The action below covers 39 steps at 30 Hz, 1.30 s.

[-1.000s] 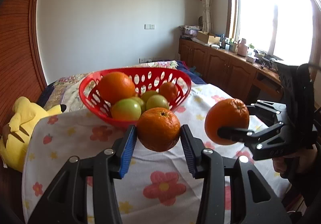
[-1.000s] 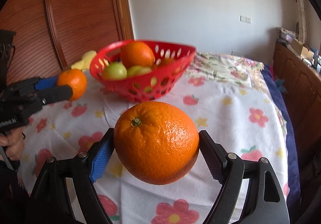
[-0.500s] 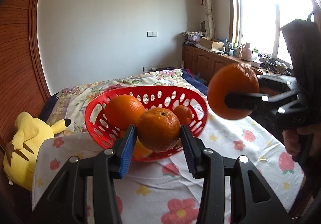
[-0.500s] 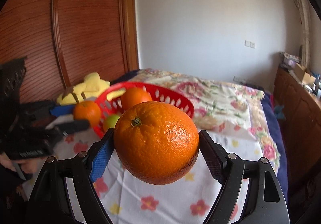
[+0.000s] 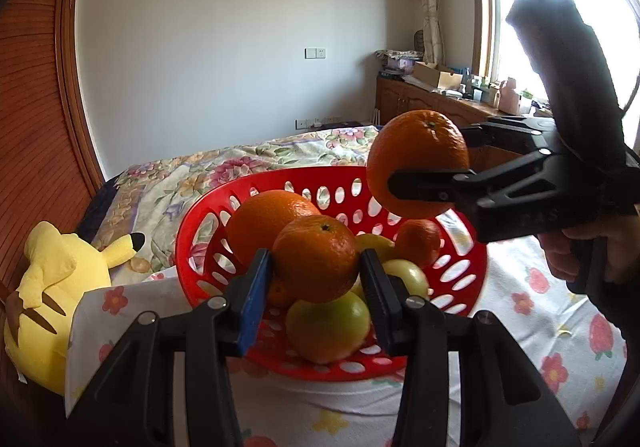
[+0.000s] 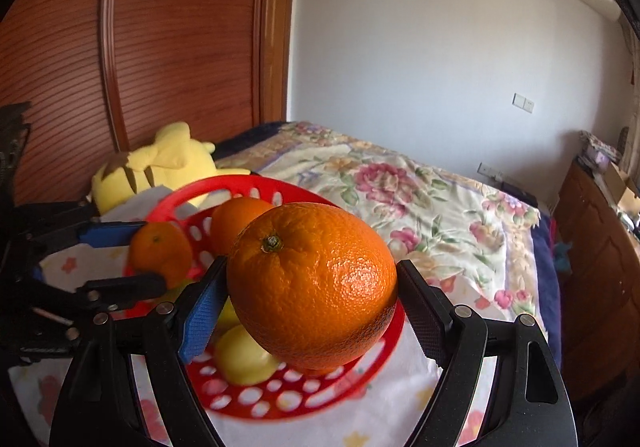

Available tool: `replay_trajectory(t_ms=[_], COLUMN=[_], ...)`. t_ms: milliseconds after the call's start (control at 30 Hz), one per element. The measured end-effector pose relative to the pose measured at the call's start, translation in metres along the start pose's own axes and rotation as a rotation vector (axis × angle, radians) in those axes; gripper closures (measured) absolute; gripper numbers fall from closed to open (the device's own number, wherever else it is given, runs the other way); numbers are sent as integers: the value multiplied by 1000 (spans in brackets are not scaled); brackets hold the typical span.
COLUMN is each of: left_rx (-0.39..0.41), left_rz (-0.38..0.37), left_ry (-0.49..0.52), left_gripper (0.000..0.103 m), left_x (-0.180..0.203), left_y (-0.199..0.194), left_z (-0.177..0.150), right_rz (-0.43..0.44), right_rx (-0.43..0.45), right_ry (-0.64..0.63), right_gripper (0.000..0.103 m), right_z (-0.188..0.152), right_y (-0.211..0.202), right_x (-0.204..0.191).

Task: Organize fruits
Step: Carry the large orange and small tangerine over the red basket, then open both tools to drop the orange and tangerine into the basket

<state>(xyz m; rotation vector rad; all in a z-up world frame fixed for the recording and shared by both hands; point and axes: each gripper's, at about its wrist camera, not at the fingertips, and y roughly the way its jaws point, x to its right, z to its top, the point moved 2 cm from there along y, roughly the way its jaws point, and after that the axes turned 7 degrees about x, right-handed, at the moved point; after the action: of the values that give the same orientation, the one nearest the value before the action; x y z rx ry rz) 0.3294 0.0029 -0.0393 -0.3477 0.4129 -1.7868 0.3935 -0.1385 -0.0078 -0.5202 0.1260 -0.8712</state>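
Left gripper [image 5: 316,267]: clamps a small orange [image 5: 316,259] above the red basket [image 5: 200,223].
Right gripper [image 6: 310,287]: grips a large orange [image 6: 312,283] over the rim.
Risk: dropped oranges may bounce off piled fruit; grippers could collide.

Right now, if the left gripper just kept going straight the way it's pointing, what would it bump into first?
Probably the fruit in the red basket. The left gripper, shut on a small orange, points down into it, toward the green fruit and the large orange behind. Depth is hard to judge.
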Motion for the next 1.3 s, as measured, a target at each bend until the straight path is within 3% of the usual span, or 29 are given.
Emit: replay_trajectory(t_ms=[433, 1300], left_rx=[-32, -25], left_rz=[-1, 8], left_ry=[-12, -4], left_gripper=[59, 57], left_x=[-7, -8], left_y=[19, 19], left_z=[-4, -4], right_rz=[39, 13], right_rx=[-79, -127], right_ry=[21, 36], right_gripper=[19, 17], right_z=[-5, -6], right_y=[52, 63], right_x=[16, 11])
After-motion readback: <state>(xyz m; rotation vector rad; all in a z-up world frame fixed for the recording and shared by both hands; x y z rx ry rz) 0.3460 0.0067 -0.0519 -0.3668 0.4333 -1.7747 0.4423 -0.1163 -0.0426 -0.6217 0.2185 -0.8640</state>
